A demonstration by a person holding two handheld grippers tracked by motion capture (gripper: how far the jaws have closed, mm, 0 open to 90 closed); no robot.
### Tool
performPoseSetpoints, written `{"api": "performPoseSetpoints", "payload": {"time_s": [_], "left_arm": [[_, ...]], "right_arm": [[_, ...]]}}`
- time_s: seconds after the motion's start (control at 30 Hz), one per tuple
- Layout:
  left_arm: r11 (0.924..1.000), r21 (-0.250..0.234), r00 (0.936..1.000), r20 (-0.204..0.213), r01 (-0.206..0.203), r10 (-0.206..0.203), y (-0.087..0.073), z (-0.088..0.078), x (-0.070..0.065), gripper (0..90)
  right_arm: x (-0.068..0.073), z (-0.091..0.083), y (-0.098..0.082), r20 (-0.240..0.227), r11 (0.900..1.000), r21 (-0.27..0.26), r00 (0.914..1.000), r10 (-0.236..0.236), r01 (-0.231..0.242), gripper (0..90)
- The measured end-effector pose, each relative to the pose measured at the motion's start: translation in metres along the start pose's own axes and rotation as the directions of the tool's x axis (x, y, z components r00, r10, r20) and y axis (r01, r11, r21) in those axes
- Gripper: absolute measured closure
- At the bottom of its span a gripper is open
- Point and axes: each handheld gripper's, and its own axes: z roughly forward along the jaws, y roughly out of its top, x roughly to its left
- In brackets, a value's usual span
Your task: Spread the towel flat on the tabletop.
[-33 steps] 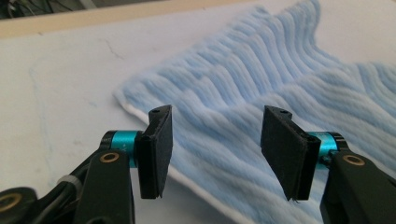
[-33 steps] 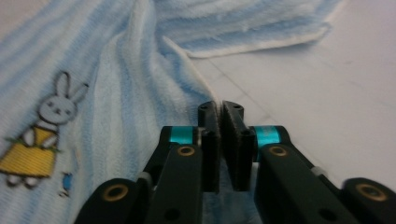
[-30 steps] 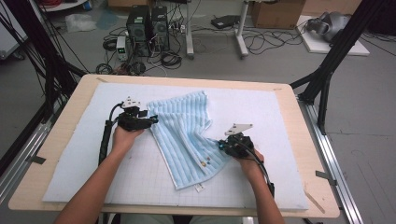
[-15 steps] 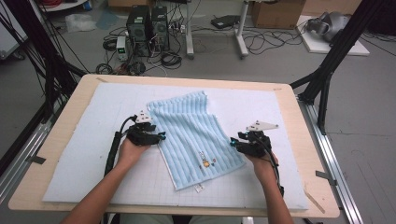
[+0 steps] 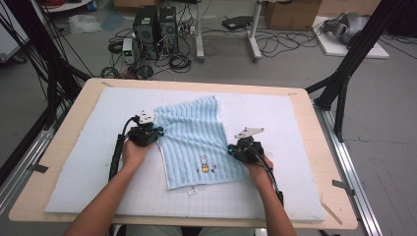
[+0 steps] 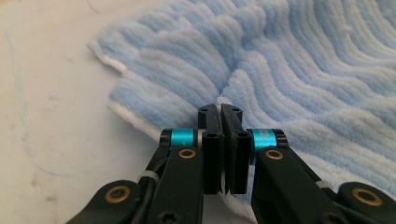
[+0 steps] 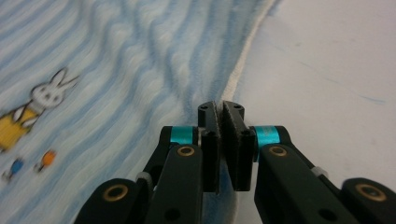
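Observation:
A light blue ribbed towel with a small rabbit picture lies spread on the white mat. My left gripper is shut on the towel's left edge; in the left gripper view the jaws pinch a raised fold of the towel, the left gripper pressed tight. My right gripper is shut on the towel's right edge. In the right gripper view the white hem runs straight into the closed right gripper, with the rabbit picture off to the left.
The mat covers a wooden table with bare mat left, right and in front of the towel. A small white label sticks out from the towel's near edge. Computer towers, cables and black frame legs stand on the floor beyond.
Both grippers have pulled apart, the left one toward me, the right outward, and the towel has gone from crumpled and folded over to spread flat, rabbit picture facing up.

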Motion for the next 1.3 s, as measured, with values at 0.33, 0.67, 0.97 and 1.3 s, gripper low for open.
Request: {"api": "performPoseSetpoints", "payload": {"time_s": [0.33,0.67,0.97,1.3], "left_arm": [[0.9987,-0.024,0.9985,0.032,0.046,-0.045,0.002,-0.001,0.011,60.4],[0.9952,-0.071,0.9919,0.113,0.067,-0.059,-0.011,-0.031,0.011,49.4],[0.9953,-0.046,0.9908,0.109,0.086,-0.080,-0.020,-0.033,0.012,49.8],[0.9885,-0.091,0.9824,0.153,0.121,-0.106,-0.022,-0.035,0.015,49.6]], "right_arm": [[0.004,-0.016,0.002,0.045,0.992,-0.112,0.9968,0.067,-0.061,51.4],[-0.037,0.001,0.011,0.040,0.970,-0.165,0.9810,0.190,-0.181,67.0],[-0.046,0.042,0.070,0.043,0.957,-0.194,0.9731,0.226,-0.214,55.7],[-0.044,0.087,0.082,0.063,0.994,-0.036,0.9920,0.110,-0.107,87.0]]}}
